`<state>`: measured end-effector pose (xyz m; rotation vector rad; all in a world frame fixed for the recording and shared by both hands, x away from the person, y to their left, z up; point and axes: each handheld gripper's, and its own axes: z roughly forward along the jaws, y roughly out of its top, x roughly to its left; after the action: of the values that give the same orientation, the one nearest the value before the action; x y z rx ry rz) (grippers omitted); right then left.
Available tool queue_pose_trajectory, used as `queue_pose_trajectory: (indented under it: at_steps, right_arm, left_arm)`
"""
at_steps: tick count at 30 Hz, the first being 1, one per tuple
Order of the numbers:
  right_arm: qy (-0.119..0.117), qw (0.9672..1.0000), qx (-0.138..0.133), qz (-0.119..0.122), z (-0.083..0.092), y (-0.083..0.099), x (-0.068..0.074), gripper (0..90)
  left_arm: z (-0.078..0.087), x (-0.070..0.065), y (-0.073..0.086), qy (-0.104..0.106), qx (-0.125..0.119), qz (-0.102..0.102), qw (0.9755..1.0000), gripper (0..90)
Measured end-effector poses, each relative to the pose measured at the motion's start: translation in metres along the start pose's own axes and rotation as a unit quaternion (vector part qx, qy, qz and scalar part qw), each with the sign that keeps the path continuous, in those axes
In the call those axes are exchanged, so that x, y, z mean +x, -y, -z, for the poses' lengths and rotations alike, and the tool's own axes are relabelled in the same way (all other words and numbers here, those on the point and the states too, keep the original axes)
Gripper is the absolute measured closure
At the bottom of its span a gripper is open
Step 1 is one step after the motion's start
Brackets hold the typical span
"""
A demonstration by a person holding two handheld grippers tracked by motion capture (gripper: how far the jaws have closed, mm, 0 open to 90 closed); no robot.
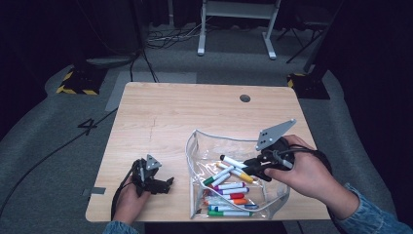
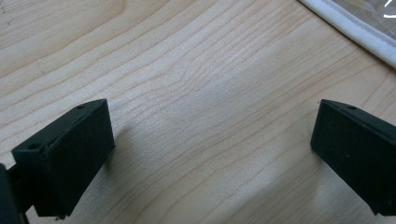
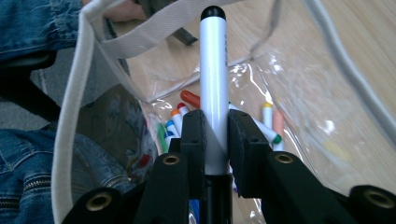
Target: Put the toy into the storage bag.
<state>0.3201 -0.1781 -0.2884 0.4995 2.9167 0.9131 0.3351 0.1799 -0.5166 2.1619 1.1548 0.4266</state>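
Observation:
A clear plastic pouch (image 1: 196, 146) with a white fabric rim lies open on the wooden table, with several coloured markers (image 1: 229, 187) inside. My right gripper (image 1: 251, 168) hovers over the pouch, shut on a white marker with a black cap (image 1: 234, 161). In the right gripper view that marker (image 3: 214, 84) stands straight up between the pads (image 3: 195, 140), above the markers in the pouch (image 3: 187, 100). My left gripper (image 1: 168, 184) rests on the table left of the pouch, its jaws wide apart over bare wood (image 2: 210, 121), nothing between them.
The table (image 1: 195, 107) has a round cable hole (image 1: 245, 98) at the back right. The pouch's white rim (image 2: 355, 30) crosses the top right corner of the left gripper view. A person's denim sleeve (image 3: 37, 23) lies behind the pouch strap.

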Motion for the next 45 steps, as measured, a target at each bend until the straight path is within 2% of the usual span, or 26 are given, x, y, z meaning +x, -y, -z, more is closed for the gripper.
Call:
queue_pose_trajectory:
  at_steps: [2, 9, 13, 23, 30, 31, 32, 33, 34, 36, 38, 40, 45]
  right_arm:
    - [-0.011, 0.9999, 0.004, 0.008, -0.007, -0.003, 0.003, 77.0]
    - [-0.037, 0.9979, 0.031, 0.043, -0.032, -0.014, 0.011, 77.0]
    - [-0.044, 0.9962, 0.052, 0.054, -0.045, -0.017, 0.014, 76.9]
    - [-0.061, 0.9915, 0.102, 0.052, -0.079, -0.013, 0.014, 76.9]
    - [-0.068, 0.9865, 0.140, 0.052, -0.098, -0.006, 0.013, 77.0]
    - [-0.068, 0.9854, 0.147, 0.053, -0.100, -0.005, 0.013, 81.4]
    - [-0.068, 0.9854, 0.147, 0.053, -0.100, -0.005, 0.013, 81.4]
    - [-0.077, 0.9837, 0.153, 0.054, -0.103, -0.003, 0.013, 89.8]
    - [-0.074, 0.9828, 0.160, 0.054, -0.104, -0.002, 0.012, 87.9]
    - [-0.061, 0.9819, 0.170, 0.055, -0.106, 0.000, 0.012, 76.2]
    - [-0.053, 0.9870, 0.143, 0.052, -0.109, 0.002, 0.011, 65.0]
    - [-0.053, 0.9892, 0.129, 0.045, -0.109, 0.003, 0.009, 51.1]
    - [-0.020, 0.9936, 0.097, 0.055, -0.104, 0.004, 0.002, 39.6]
  left_arm:
    - [0.000, -0.001, 0.000, 0.003, 0.003, 0.009, 1.0000, 0.0]
    - [-0.001, 0.000, -0.001, 0.002, 0.000, 0.003, 1.0000, 0.0]
    - [-0.001, 0.000, -0.001, 0.003, -0.001, 0.005, 1.0000, 0.0]
    - [-0.001, 0.000, -0.001, 0.002, -0.001, 0.005, 1.0000, 0.0]
    - [-0.001, 0.000, -0.001, 0.002, -0.002, 0.005, 1.0000, 0.0]
    - [-0.001, -0.001, -0.001, 0.003, -0.002, 0.006, 1.0000, 0.0]
    - [-0.001, -0.001, -0.001, 0.003, -0.002, 0.006, 1.0000, 0.0]
    - [-0.001, 0.000, -0.001, 0.002, -0.002, 0.005, 1.0000, 0.0]
    - [-0.001, 0.000, -0.001, 0.003, -0.001, 0.005, 1.0000, 0.0]
    - [-0.001, -0.001, -0.001, 0.002, -0.002, 0.005, 1.0000, 0.0]
    - [-0.001, 0.000, -0.001, 0.002, -0.002, 0.005, 1.0000, 0.0]
    - [-0.001, -0.001, -0.001, 0.003, -0.002, 0.005, 1.0000, 0.0]
    - [-0.001, -0.001, -0.001, 0.002, -0.002, 0.005, 1.0000, 0.0]
